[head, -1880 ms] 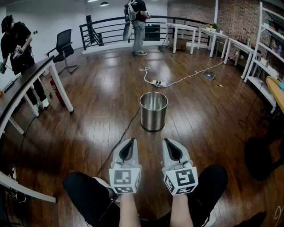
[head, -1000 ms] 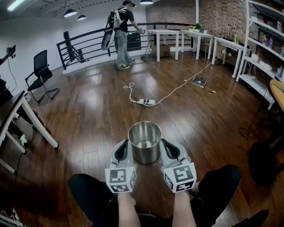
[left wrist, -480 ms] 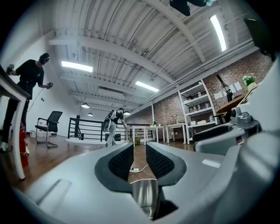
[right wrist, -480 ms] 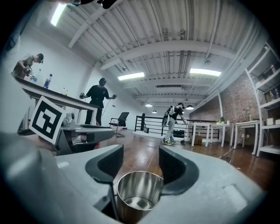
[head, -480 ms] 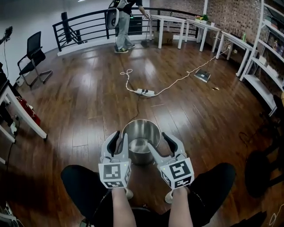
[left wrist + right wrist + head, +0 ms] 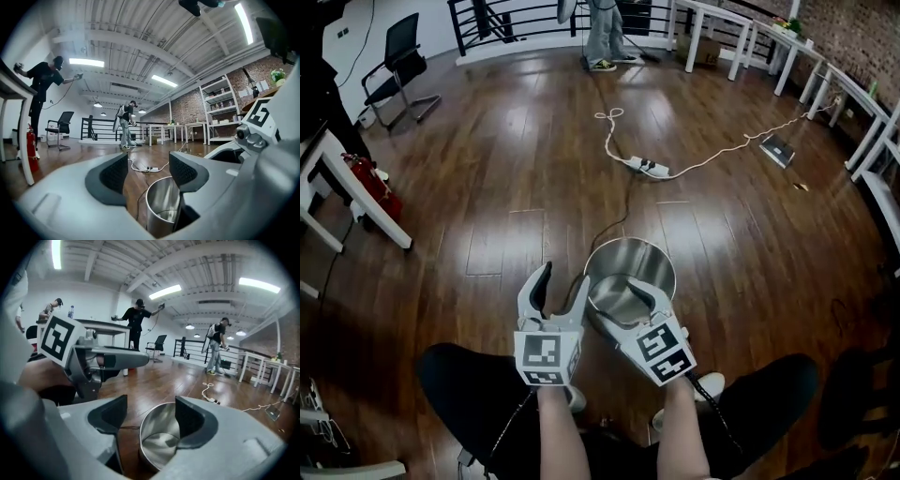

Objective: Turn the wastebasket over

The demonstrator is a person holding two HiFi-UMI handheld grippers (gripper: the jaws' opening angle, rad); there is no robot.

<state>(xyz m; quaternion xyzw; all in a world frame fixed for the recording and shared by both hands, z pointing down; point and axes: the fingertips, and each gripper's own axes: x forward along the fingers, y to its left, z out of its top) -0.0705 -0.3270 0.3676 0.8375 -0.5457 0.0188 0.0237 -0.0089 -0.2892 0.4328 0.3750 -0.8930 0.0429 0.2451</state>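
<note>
**Wastebasket [image 6: 623, 270] upright between wide jaws**

Standing mouth-up on the wood floor [image 6: 487, 216], near centre. Near rim between the right gripper's [image 6: 616, 303] just-opened jaws, unpressed. Close at left, the left gripper [image 6: 562, 284], likewise just spread wide, basket's left edge in its gap.

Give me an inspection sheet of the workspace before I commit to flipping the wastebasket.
Surface: glossy wood floor.
Job's things: steel wastebasket upright, mouth up, nothing seen inside.
Clutter: flat dark item on the floor, far right.
Grippers: left gripper open, jaws just opened, beside the basket's left wall, not clamped on it. Right gripper open, jaws just opened, apparently astride the near rim, pads not pressing.
Cables: white cord with power strip; dark cable runs toward the basket's far side.
Surroundings: office chair, fire extinguisher, white tables, a person standing by the railing.
</note>
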